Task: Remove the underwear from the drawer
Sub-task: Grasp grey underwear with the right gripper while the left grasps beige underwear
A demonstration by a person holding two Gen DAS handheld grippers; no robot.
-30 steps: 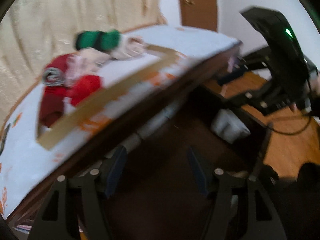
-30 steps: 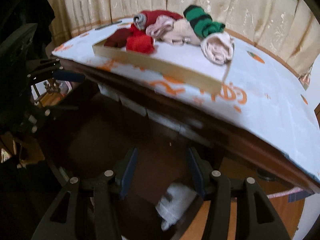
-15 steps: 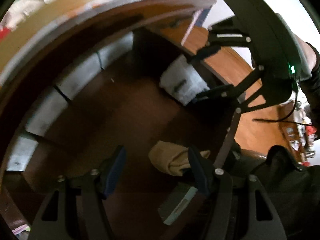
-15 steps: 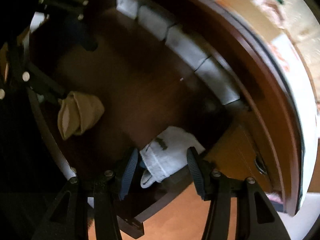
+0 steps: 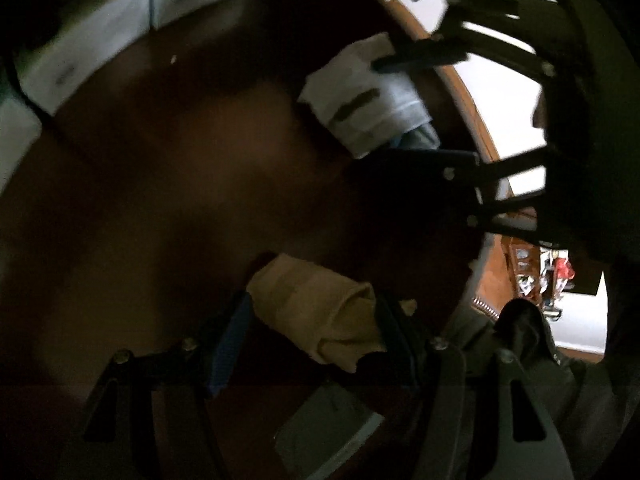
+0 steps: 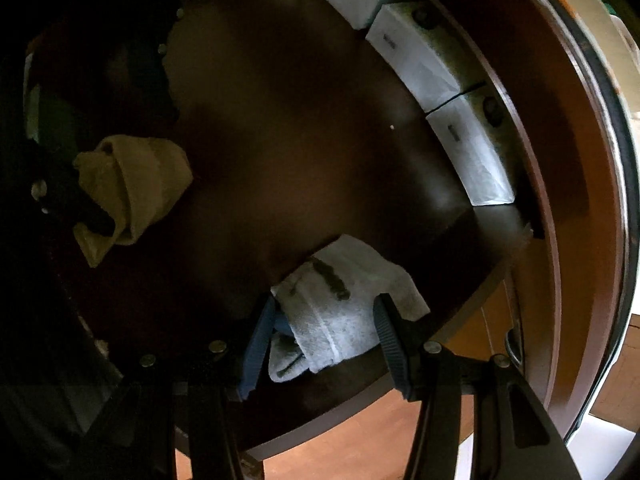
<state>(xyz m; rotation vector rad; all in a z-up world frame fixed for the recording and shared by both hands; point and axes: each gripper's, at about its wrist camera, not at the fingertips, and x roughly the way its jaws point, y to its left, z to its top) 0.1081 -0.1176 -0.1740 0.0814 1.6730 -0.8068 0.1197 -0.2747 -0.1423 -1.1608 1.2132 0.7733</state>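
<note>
Both my grippers point down into the open dark-brown wooden drawer point(image 6: 304, 128). Left gripper point(image 5: 312, 328), jaws spread, straddles the rolled tan cloth bundle point(image 5: 320, 312) at lower centre; right gripper point(image 6: 324, 336), likewise spread, brackets the folded white-grey cloth bundle point(image 6: 340, 312) against the drawer's near wall. To grasp well, I should sink each pair of pads point(image 6: 258, 344) past the roll's midline, then close squarely so no loose flap slips. Whether the pads touch cloth yet is unclear. The white boxes point(image 6: 432, 64) along the far wall are blurred, and the drawer's left corner lies in shadow.
</note>
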